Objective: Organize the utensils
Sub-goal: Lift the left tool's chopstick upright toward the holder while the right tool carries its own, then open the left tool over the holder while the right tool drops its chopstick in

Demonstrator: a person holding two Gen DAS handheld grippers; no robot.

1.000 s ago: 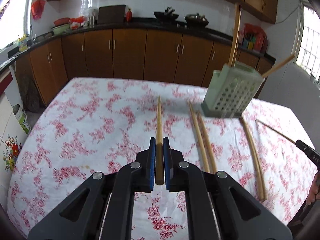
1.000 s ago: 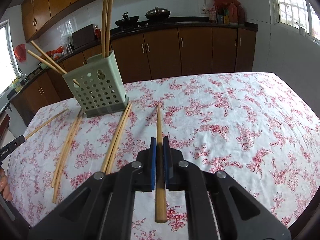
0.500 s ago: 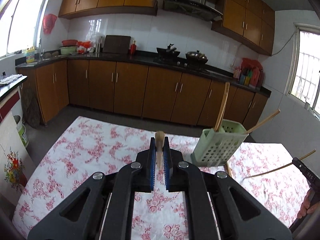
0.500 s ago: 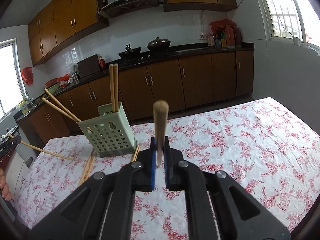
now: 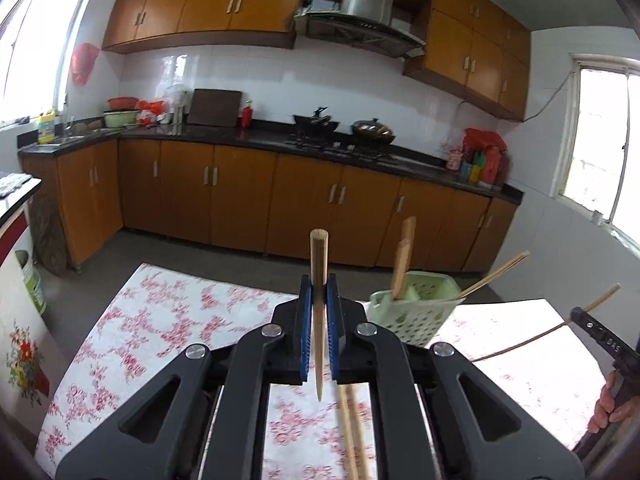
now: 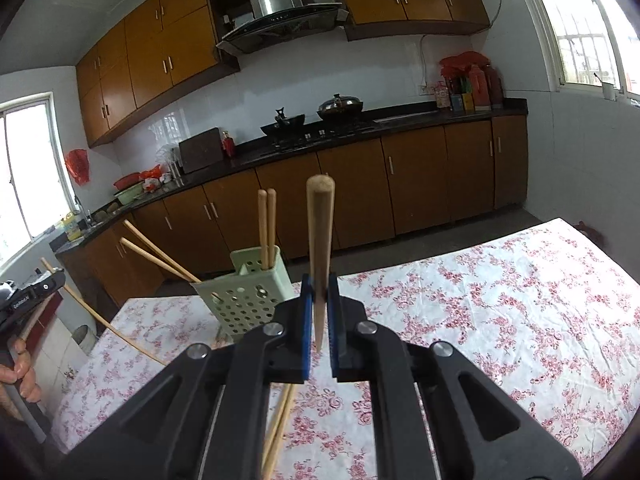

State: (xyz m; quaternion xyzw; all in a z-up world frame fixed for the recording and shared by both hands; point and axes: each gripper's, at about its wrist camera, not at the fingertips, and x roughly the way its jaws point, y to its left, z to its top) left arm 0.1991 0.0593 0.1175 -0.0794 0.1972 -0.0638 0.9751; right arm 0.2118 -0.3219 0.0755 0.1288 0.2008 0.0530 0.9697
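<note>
Each claw, left and right, grips one chopstick short of the green holder; either chopstick could pivot, missing its rim.

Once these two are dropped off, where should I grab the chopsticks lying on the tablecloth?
Take one chopstick near mid-shaft, coming down from above with the tongs across its width: the pair lies flat and close together on the tablecloth, so a side approach likely fails.

Utensil basket on the table near its far edge, four chopsticks in it; loose chopsticks lie before it.
</note>
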